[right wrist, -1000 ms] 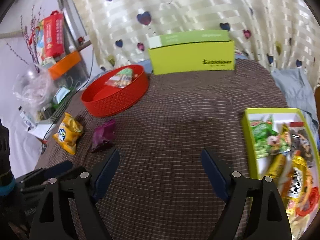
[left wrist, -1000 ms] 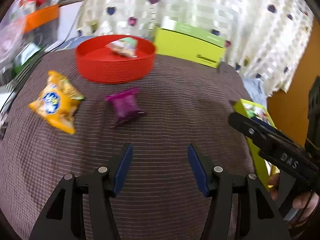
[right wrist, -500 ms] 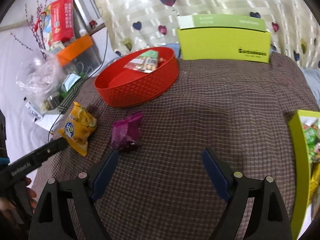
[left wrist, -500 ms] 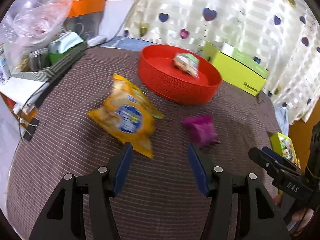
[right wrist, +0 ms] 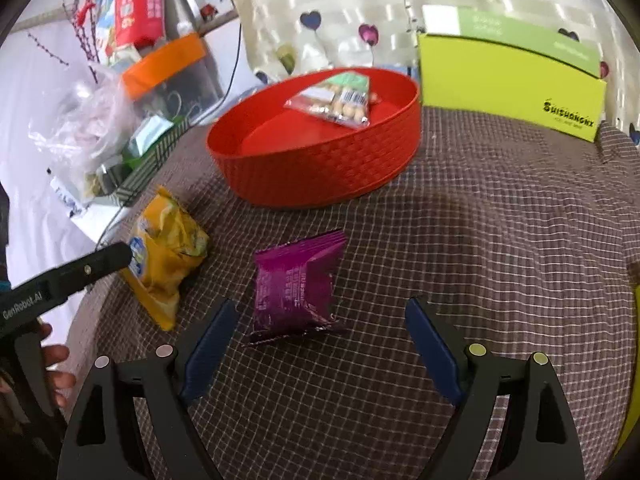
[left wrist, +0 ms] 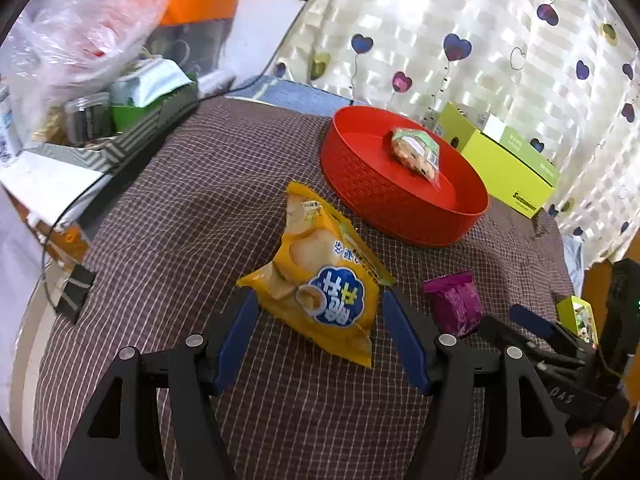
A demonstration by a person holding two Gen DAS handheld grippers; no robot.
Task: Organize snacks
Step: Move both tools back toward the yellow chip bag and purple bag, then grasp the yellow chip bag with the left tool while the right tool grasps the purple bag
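A yellow chip bag (left wrist: 320, 280) lies on the checked cloth, its near end between the blue pads of my left gripper (left wrist: 320, 320), whose jaws are opening and do not press on it. A purple snack packet (right wrist: 298, 284) lies just ahead of my right gripper (right wrist: 320, 328), which stands open with the packet's near edge between its fingertips, untouched. The yellow chip bag (right wrist: 166, 256) sits left of the packet, with the left gripper's finger (right wrist: 100, 262) at it. A red round basket (left wrist: 404, 196) behind holds one clear-and-green snack pack (left wrist: 416, 152).
A lime-green box (right wrist: 512, 80) stands behind the basket. Another green box with snacks (left wrist: 576, 314) shows at the right edge. Clutter with a plastic bag (left wrist: 76, 36) and an orange-lidded bin (left wrist: 200, 0) lines the table's left side. A hand (right wrist: 56, 376) grips the left tool.
Both grippers moved left and closer to the snacks. The yellow bag now sits between the left jaws, which have widened. The purple packet has come near the right fingertips.
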